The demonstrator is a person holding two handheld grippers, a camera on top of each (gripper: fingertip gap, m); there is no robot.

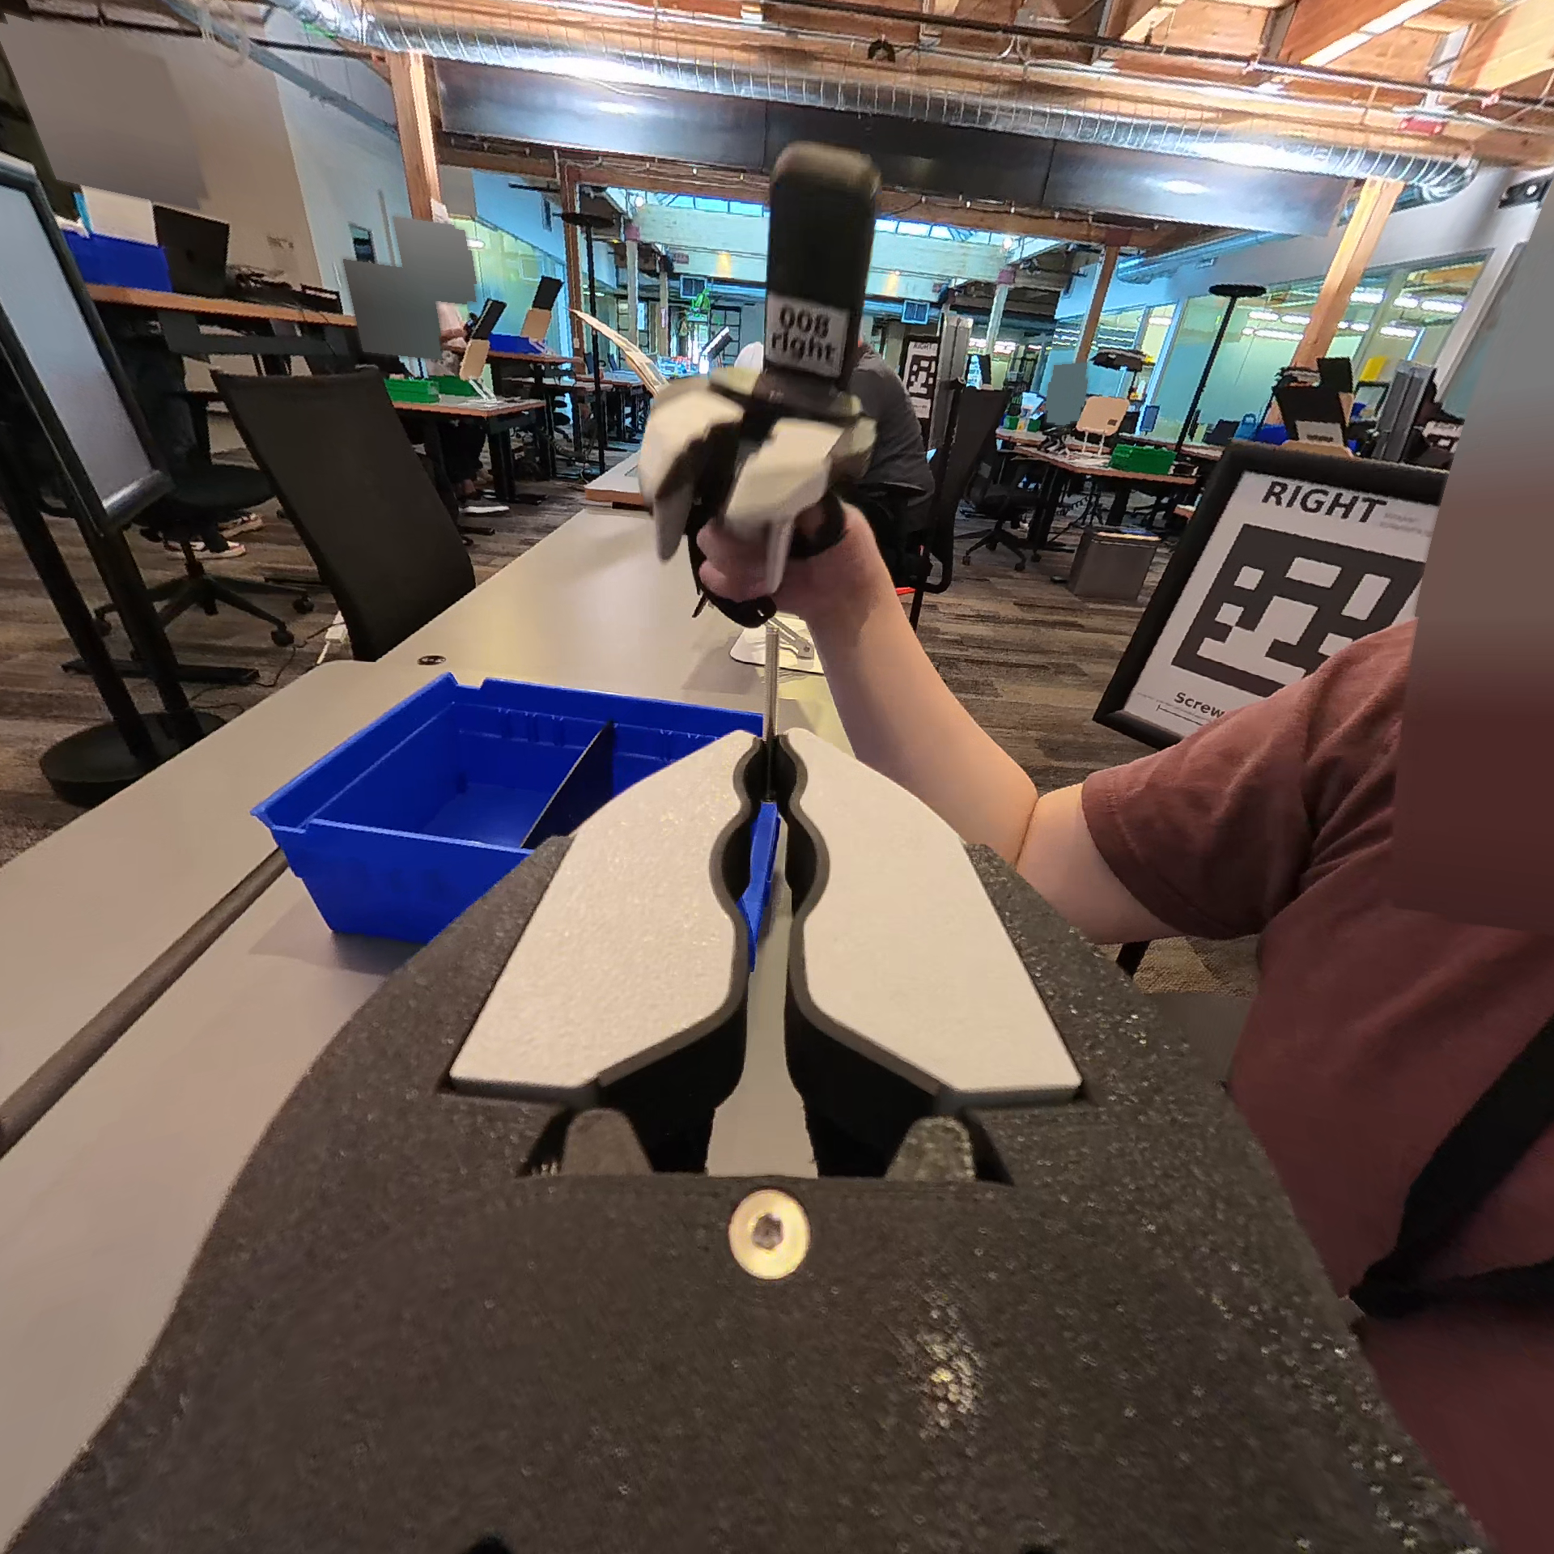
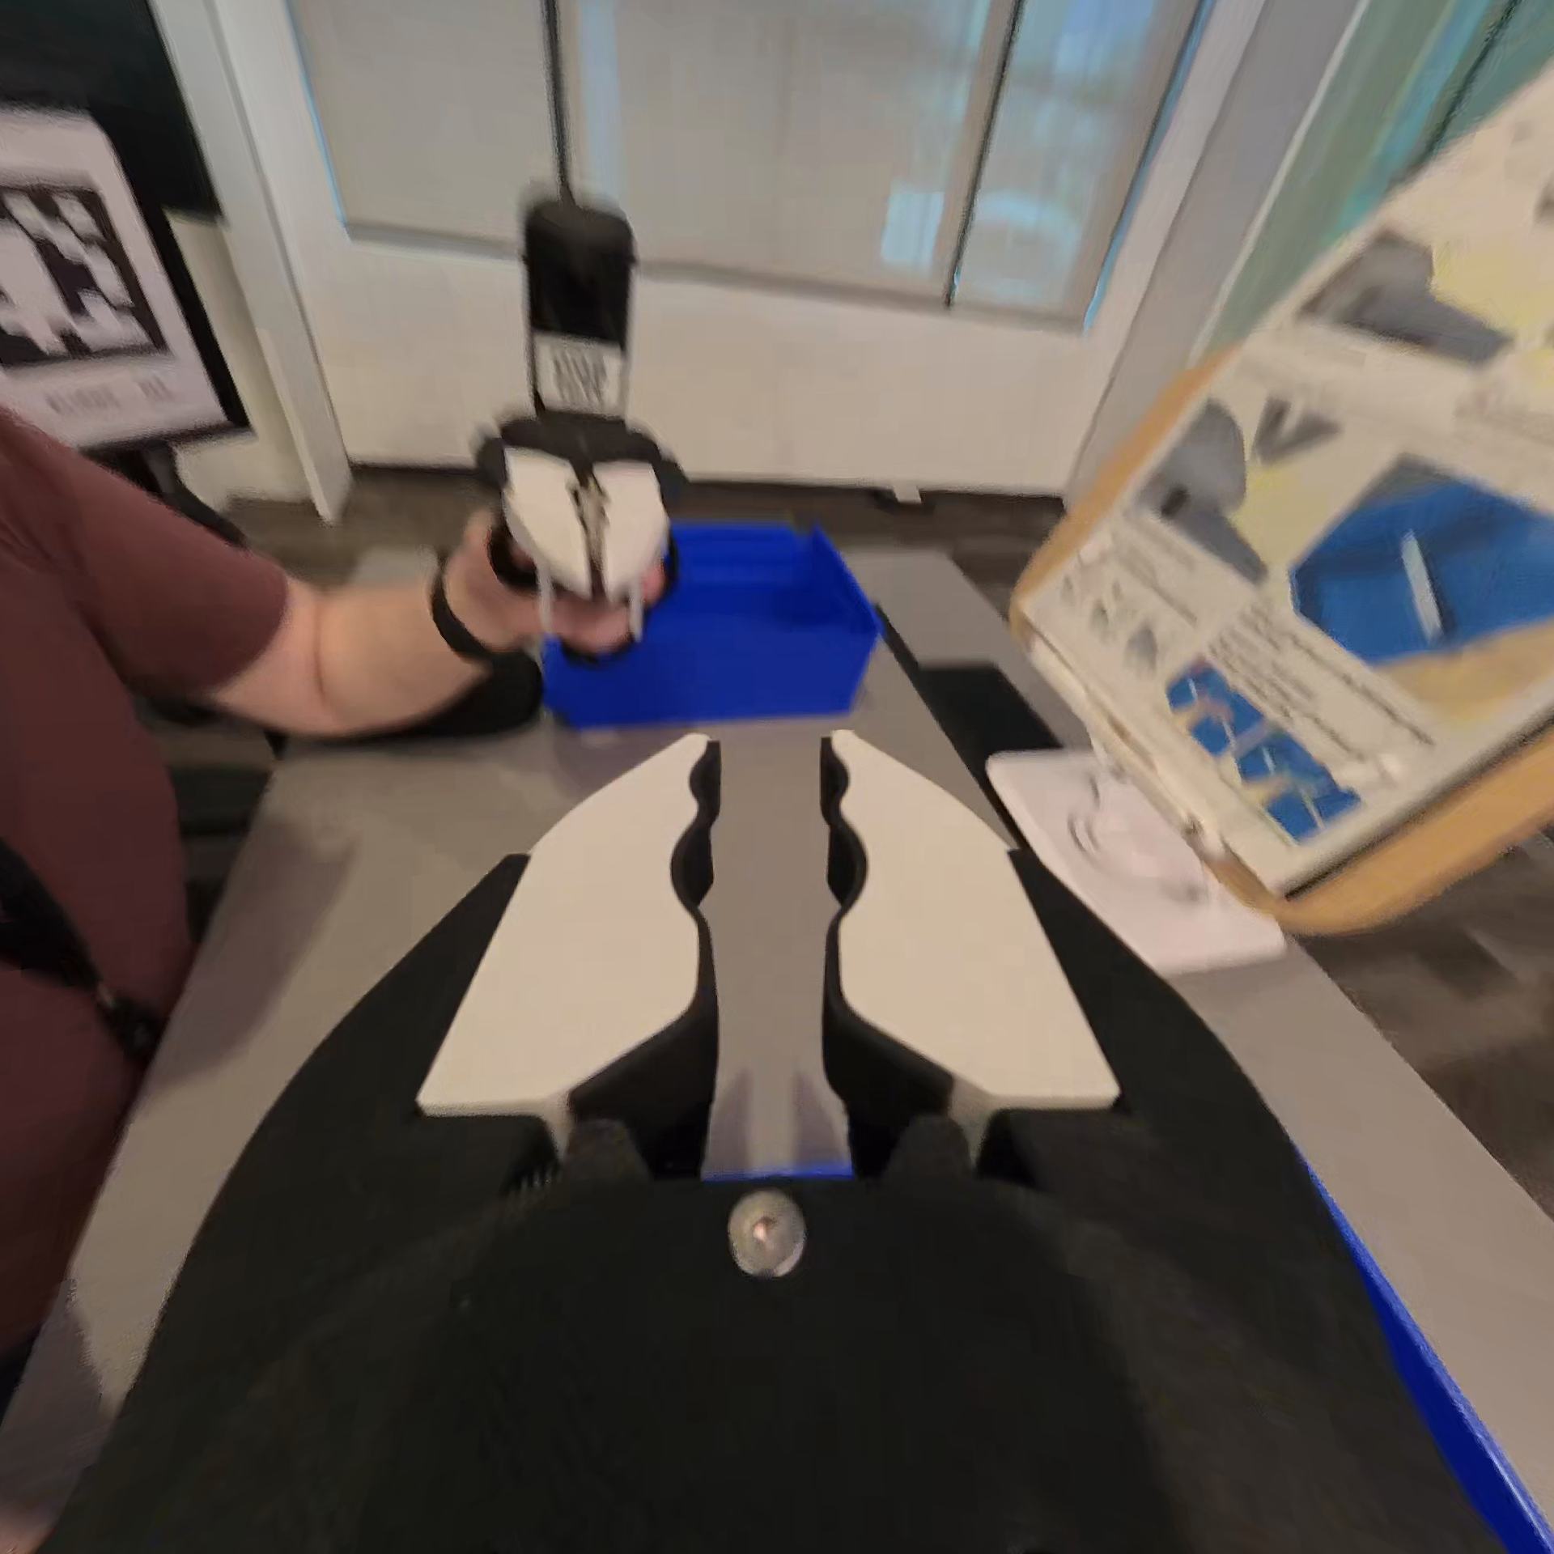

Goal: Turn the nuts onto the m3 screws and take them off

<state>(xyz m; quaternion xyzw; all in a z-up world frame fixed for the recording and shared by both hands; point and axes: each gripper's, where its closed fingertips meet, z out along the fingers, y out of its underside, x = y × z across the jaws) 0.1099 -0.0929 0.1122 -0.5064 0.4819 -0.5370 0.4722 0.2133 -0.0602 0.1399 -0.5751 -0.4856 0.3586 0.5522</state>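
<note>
In the left wrist view my left gripper [image 1: 769,742] is shut on a thin silver m3 screw [image 1: 771,681], which sticks out past the fingertips. My right gripper [image 1: 723,538] is held in a hand just beyond the screw's far end, slightly blurred. In the right wrist view my right gripper [image 2: 769,748] is open with nothing between its fingers. The left gripper [image 2: 591,584] faces it from farther off, shut, with the screw [image 2: 595,509] blurred between its fingers. I cannot make out a nut in either view.
A blue divided bin [image 1: 471,799] stands on the grey table [image 1: 168,883] behind the grippers; it also shows in the right wrist view [image 2: 740,639]. An instruction board [image 2: 1303,589] leans at the right. A framed marker sign [image 1: 1287,589] stands at the right. A blue edge [image 2: 1429,1387] is at lower right. Tip to tip, the grippers are about 12 centimetres apart.
</note>
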